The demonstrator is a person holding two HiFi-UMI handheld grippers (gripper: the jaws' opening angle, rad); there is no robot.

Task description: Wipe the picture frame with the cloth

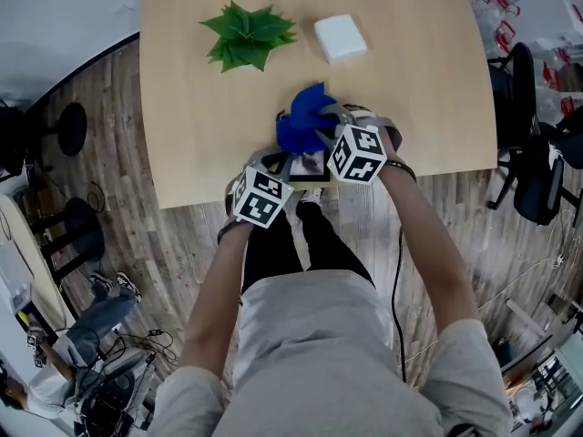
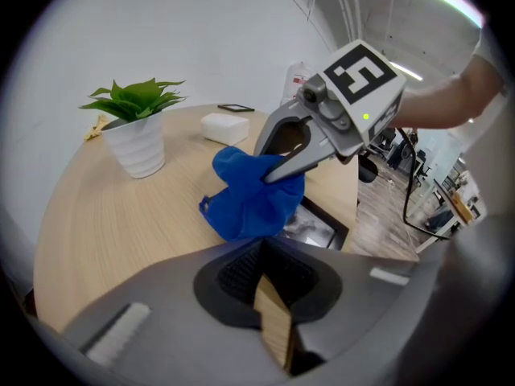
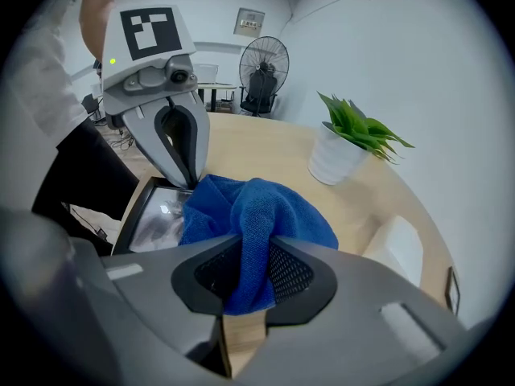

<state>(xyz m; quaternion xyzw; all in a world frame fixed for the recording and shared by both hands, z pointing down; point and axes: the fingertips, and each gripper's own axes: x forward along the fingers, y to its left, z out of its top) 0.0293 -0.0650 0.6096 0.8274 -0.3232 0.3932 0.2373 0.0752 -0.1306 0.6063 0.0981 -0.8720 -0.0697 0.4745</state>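
Note:
A blue cloth [image 1: 305, 116] is bunched on the wooden table, over the far part of a black picture frame [image 1: 308, 164] that lies flat by the table's front edge. My right gripper [image 3: 245, 272] is shut on a fold of the cloth [image 3: 257, 207], which hangs between its jaws. The left gripper view shows that gripper [image 2: 273, 175] pressing the cloth [image 2: 249, 199] down beside the frame [image 2: 318, 225]. My left gripper [image 3: 187, 177] has its jaws together at a corner of the frame [image 3: 153, 219], just left of the cloth.
A potted green plant [image 1: 246, 35] and a white box [image 1: 340, 37] stand farther back on the table [image 1: 191, 135]. A dark phone [image 2: 236, 108] lies near the far edge. Office chairs [image 1: 537, 171] are on the floor to the right.

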